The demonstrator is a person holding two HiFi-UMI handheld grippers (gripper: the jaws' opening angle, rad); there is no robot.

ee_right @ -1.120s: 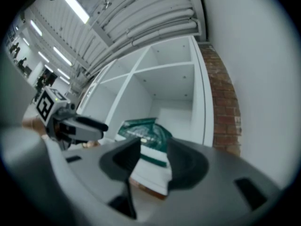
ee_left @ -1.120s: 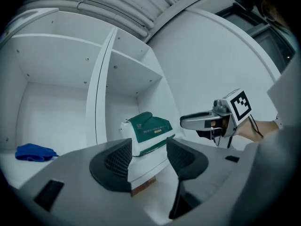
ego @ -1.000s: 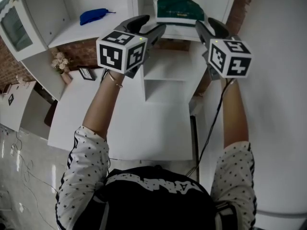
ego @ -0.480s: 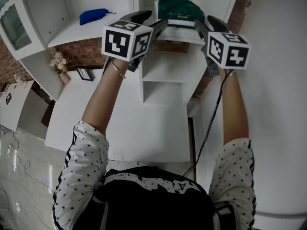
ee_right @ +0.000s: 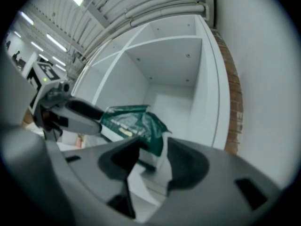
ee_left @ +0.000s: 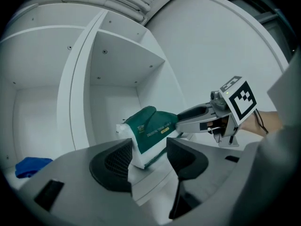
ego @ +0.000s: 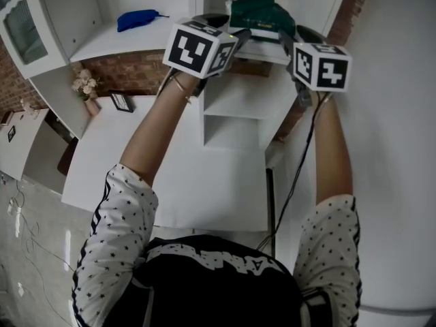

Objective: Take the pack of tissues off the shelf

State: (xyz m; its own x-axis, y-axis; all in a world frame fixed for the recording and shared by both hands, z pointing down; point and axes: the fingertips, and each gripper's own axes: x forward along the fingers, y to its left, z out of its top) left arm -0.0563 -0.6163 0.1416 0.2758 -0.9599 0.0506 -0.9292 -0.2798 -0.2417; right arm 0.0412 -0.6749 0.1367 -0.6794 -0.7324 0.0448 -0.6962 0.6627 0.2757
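Room: brick wall (ego: 136,73) behind the furniture, a plain white wall (ego: 395,148) filling the right of the head view, pale floor (ego: 34,251) with loose cables at lower left.
Desk: a white desk (ego: 204,182) fills the middle of the head view, with the person's two bare forearms stretched out above it.
Shelf unit: the white shelf unit (ego: 102,43) runs across the top of the frame and is split into open compartments.
Pack of tissues: the pack of tissues (ego: 262,11) lies in the right-hand compartment at top centre, close to the shelf's front edge.
Pack, lie: green printed face up and white sides. Its long axis runs side to side across the frame, one end toward each gripper.
Left gripper: the left gripper (ee_left: 149,159) points level at the pack's left end. Its jaws are spread wide and the pack's white corner shows in the gap, but the pads are not pressing on it.
Right gripper: the right gripper (ee_right: 153,161) points level at the pack's right end. Its jaws have just been opening and stand wide apart. The pack's green end shows in the gap and nothing is clamped. Whether a finger touches the wrapper cannot be told.
Blue cloth: a blue cloth (ego: 138,19) lies in the left compartment, well apart from the pack.
Small things: flowers (ego: 85,86) and a picture frame (ego: 122,103) stand at the desk's back left.
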